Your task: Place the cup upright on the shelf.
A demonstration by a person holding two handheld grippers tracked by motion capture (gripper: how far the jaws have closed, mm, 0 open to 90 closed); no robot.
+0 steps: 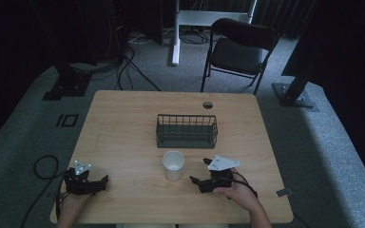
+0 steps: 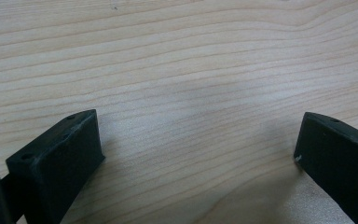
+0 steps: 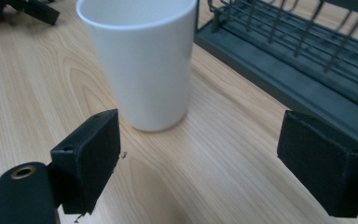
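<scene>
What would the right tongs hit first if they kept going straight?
Probably the cup: it stands upright just ahead of the open right tongs, nearer the left-hand jaw in the right gripper view. The rack sits beyond, off to the side.

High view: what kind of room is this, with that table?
Probably a lab or recording studio, not a home: a light wooden table ringed by black metal stand bases, loose black cables on grey carpet, and a black folding chair.

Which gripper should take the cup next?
Right. The right gripper is open, facing the cup close by. The left gripper is farther off, facing bare table.
</scene>
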